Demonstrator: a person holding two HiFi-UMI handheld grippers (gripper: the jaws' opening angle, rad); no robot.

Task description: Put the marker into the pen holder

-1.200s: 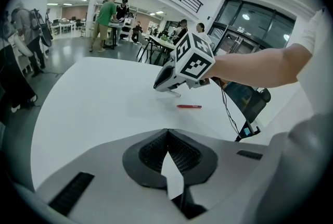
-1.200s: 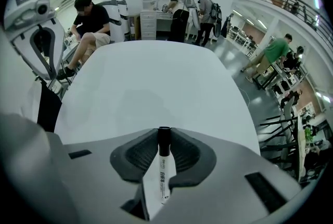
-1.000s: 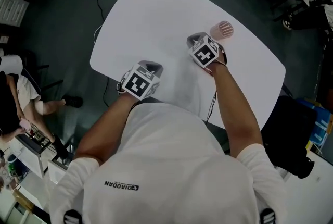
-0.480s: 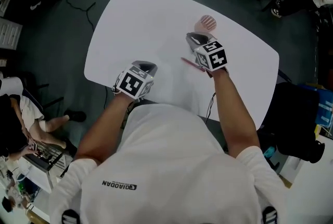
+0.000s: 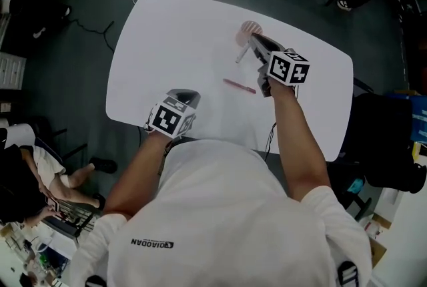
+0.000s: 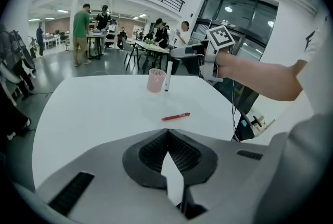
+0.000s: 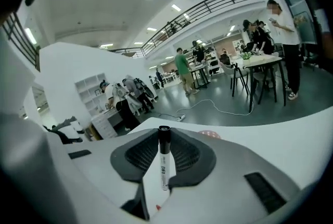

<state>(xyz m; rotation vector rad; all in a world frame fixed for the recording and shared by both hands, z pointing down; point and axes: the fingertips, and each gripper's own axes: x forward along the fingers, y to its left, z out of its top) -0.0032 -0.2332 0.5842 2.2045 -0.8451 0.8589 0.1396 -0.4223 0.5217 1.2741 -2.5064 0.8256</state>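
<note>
Head view: white desk [image 5: 167,32]. Right claw [image 5: 253,44], upper centre, clenched on marker [image 5: 241,56], just beside pink holder [image 5: 248,28]. Red pen [image 5: 239,86] lies below them.

Left gripper view: left claw [image 6: 167,134], bottom centre, closed on nothing.

Right gripper view: marker [image 7: 164,160] at centre, black cap uppermost, gripped between the pads.

Large open workspace or lab hall: mezzanine railing [image 7: 218,0], work tables [image 7: 263,61], white shelves [image 7: 91,90], standing people [image 7: 183,69].
</note>
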